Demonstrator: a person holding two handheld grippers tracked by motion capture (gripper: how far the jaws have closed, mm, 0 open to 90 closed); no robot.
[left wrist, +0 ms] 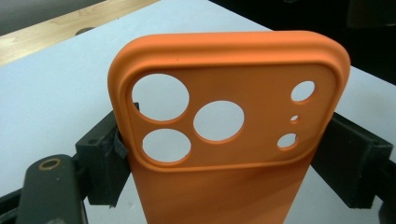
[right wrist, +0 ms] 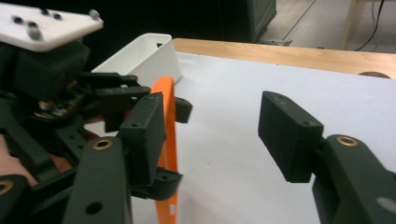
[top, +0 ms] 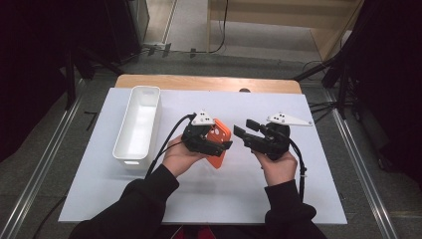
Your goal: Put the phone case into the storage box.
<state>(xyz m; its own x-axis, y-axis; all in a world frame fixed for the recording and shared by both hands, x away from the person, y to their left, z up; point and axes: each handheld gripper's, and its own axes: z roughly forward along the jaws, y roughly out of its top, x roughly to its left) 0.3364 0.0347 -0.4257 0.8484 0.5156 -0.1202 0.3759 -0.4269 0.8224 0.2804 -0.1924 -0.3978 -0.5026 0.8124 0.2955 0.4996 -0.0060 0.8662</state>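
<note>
- While your left gripper (top: pixel 225 145) is clamped on the orange phone case (top: pixel 219 135), the case stands off the white table sheet (top: pixel 199 199), just left of the table's middle, with the right gripper (top: pixel 242 128) close beside it.
- Left gripper view: the case (left wrist: pixel 224 140) is pinched across its width, one jaw on each long side just below the camera cut-outs, which point away from the hand.
- Your right gripper (right wrist: pixel 210 126) is spread wide and holds nothing; the case's thin edge (right wrist: pixel 169 135) sits just behind its nearer jaw.
- Handling, as a judgement: light, soft and bendy, matt rather than slippery, not fragile. An empty shell will likely bow under a hard squeeze, so go easy.
- Best hold for the second gripper: the long rims or the thick ring round the cut-outs, not the thin back panel.
- Room: the white bin (top: pixel 139 124) stands well apart to your left, the sheet is bare to the right and toward you, and its far edge meets the wooden strip (top: pixel 199 82).
</note>
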